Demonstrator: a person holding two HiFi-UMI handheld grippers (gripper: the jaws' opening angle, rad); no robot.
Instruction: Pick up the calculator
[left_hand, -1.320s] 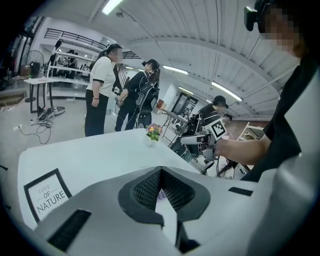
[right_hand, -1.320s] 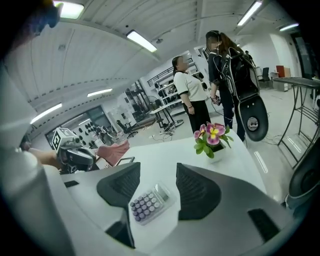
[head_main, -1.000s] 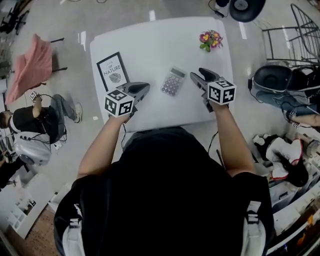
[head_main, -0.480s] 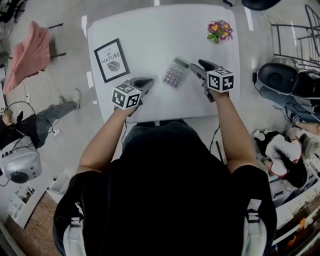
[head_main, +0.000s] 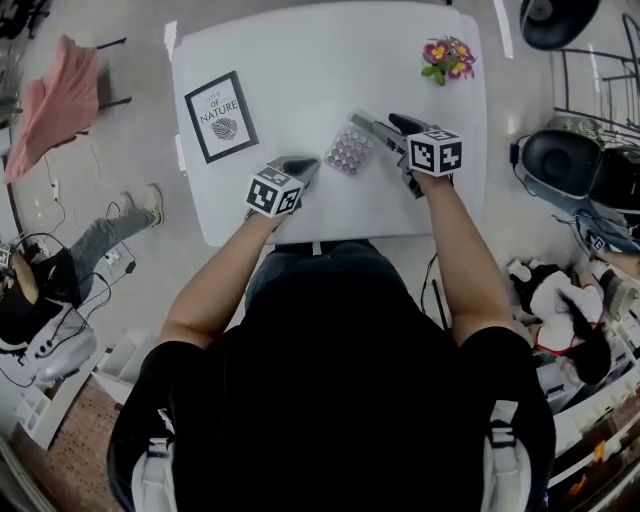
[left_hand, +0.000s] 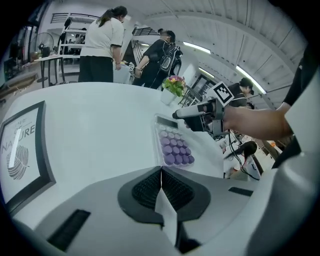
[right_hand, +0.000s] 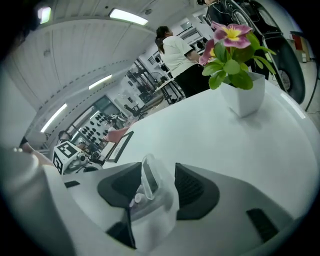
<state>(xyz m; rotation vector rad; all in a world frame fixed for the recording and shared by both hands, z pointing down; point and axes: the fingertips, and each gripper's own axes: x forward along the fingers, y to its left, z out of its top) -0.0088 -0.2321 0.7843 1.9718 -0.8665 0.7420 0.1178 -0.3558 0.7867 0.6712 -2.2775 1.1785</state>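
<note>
Jaws of the left gripper (head_main: 303, 166) sit pressed together, empty, near the surface's (head_main: 300, 60) front edge. Beyond, mid-surface, the right gripper's (head_main: 383, 127) jaws clasp the calculator's (head_main: 349, 150) display end; grasp looks made, lifting it clear seems left.

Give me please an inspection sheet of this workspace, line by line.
Surface: white table, three things on it.
Job's things: calculator, its top end between the jaws of the right gripper.
Clutter: framed print at left; flower pot at far right.
Grippers: left gripper shut, empty; right gripper closed on the calculator.
Cables: none on the table; dark cable hangs below its front edge.
Surroundings: pink cloth and seated person at left; black chair at right.
</note>
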